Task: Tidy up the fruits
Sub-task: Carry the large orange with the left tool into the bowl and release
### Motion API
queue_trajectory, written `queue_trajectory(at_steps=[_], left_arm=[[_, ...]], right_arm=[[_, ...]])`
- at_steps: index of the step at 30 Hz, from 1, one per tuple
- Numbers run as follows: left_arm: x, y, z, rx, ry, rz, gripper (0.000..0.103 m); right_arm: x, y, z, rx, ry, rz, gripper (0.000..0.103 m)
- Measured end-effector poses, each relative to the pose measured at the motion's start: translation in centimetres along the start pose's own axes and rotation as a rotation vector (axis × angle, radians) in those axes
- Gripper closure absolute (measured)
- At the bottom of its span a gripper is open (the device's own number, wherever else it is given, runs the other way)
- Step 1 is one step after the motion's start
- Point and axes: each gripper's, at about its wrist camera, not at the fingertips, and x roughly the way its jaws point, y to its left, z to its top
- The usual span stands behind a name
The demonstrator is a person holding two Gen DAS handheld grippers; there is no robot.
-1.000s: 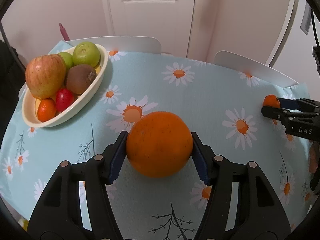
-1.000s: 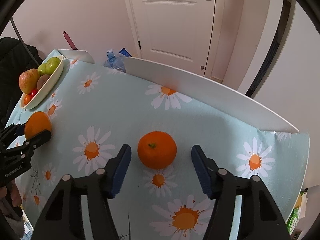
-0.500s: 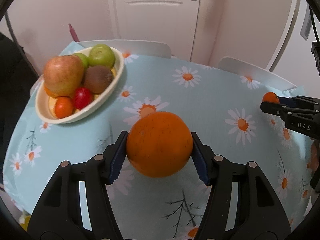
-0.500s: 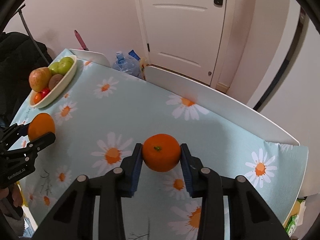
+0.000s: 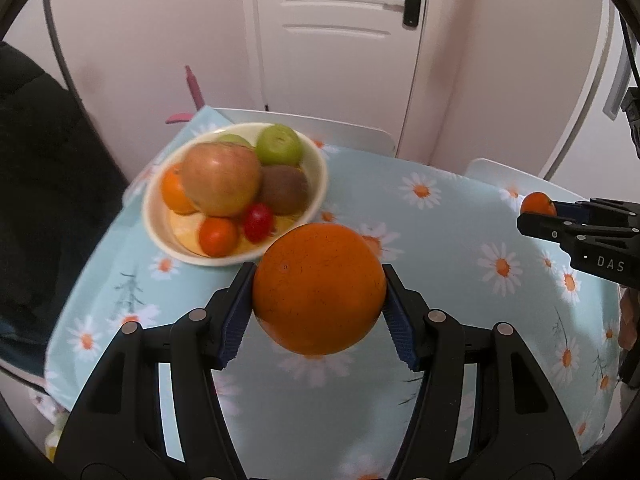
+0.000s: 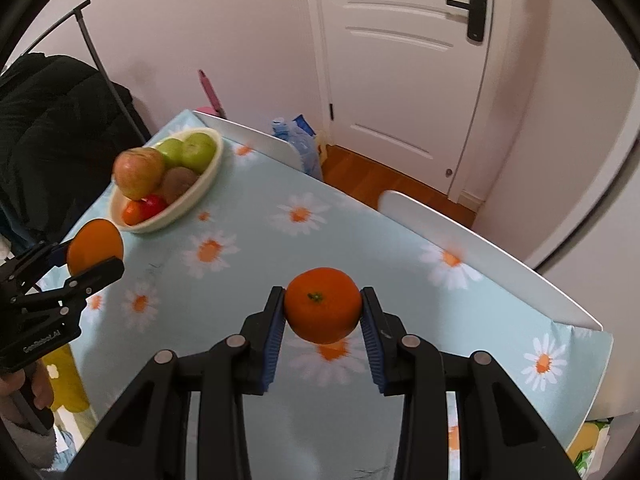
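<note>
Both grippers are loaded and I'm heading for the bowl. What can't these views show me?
- Bowl floor: both views, covered by piled fruit; free room unclear.
- Orange underside: left view, its own bulk hides it.
- Tangerine underside: right view, likewise.
- Near table edge: both views, behind gripper bodies.
- Bowl fruit: motion-blurred in both.

1. A big round orange [image 5: 318, 288] is up in the air above the blue daisy cloth. Its skin is bright with tiny dark dots. Blue pads press on its left and right sides.
2. A smaller orange [image 6: 322, 304] is also off the table. Its little green stem faces up. Blue pads squeeze it on both sides.
3. A cream bowl [image 5: 316, 184] sits near the far left corner of the table. It is full of fruit.
4. In the bowl a big red and yellow apple [image 5: 220, 178] lies on top. Two green apples [image 5: 279, 145] are behind it. A brown kiwi [image 5: 285, 189], a small red fruit [image 5: 259, 222] and two small orange fruits [image 5: 218, 236] lie around it.
</note>
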Motion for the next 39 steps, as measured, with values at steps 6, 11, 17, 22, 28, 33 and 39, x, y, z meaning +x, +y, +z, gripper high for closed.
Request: queue_trajectory(at_steps=[6, 11, 17, 22, 28, 33, 39], left_arm=[[-0.3, 3.7, 1.2, 0.027, -0.004, -0.017, 0.038], [-0.3, 6.9, 2.6, 0.063, -0.011, -0.040, 0.038], [0.6, 10.6, 3.7, 0.098, -0.017, -0.067, 0.038], [2.1, 13.1, 4.5, 0.131, -0.018, -0.086, 0.038], [4.3, 14.6, 5.0, 0.183, -0.017, -0.113, 0.038], [6.0, 14.6, 4.7, 0.222, -0.009, -0.144, 0.038], [7.0, 14.7, 4.3, 0.227, 0.006, -0.150, 0.038]], right_arm=[[-0.1, 3.9, 1.7, 0.022, -0.015, 0.003, 0.069], [0.3, 7.3, 3.6, 0.058, -0.031, -0.011, 0.069], [1.3, 10.6, 5.4, 0.095, -0.045, -0.032, 0.069], [2.6, 13.2, 6.6, 0.113, -0.047, -0.048, 0.069], [4.2, 15.4, 7.9, 0.139, -0.054, -0.073, 0.069], [5.3, 16.1, 8.2, 0.167, -0.053, -0.089, 0.069], [6.1, 16.5, 8.2, 0.178, -0.038, -0.103, 0.069]])
